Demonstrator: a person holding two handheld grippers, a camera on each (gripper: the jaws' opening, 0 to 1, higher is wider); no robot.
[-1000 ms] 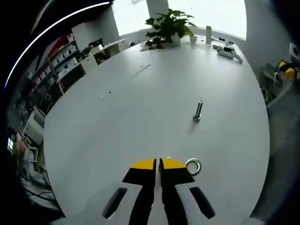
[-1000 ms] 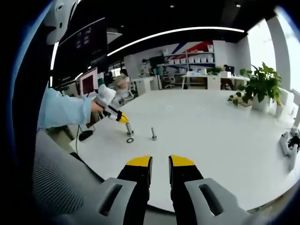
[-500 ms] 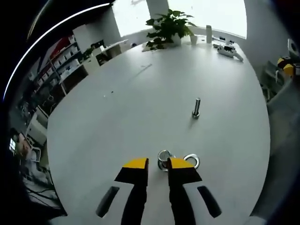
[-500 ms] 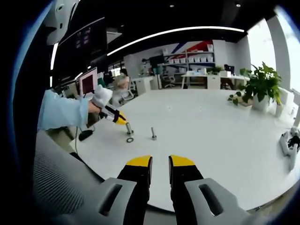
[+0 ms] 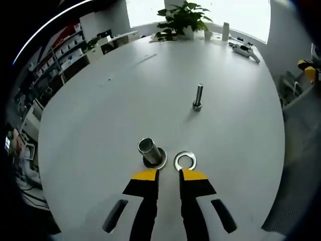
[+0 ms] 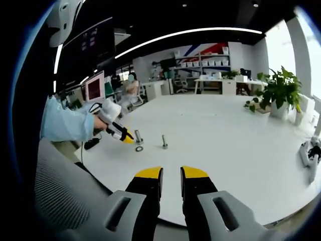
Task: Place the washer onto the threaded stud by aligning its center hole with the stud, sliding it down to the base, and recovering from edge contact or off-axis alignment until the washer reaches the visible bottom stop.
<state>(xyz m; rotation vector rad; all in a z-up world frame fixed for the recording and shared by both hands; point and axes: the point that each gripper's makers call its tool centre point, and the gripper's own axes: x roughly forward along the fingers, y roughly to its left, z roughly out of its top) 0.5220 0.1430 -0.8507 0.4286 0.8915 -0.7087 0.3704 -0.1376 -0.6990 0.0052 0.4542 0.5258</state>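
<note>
Left gripper view: the left gripper (image 5: 168, 175) hangs over the white table (image 5: 100, 110), jaws spread with a narrow gap and nothing between them. The washer (image 5: 184, 161) lies flat on the table just ahead of the right-hand jaw tip. Just beside the washer stands a short metal cylinder (image 5: 150, 150) on a wider base. The threaded stud (image 5: 198, 97) stands upright well beyond the washer. A potted plant (image 5: 183, 17) sits at the far table edge.

Right gripper view: the right gripper (image 6: 171, 174) is spread, empty, near the table edge. Far off, the left gripper (image 6: 124, 137) points down beside the washer (image 6: 139, 148); the stud (image 6: 164, 142) stands near the washer.
</note>
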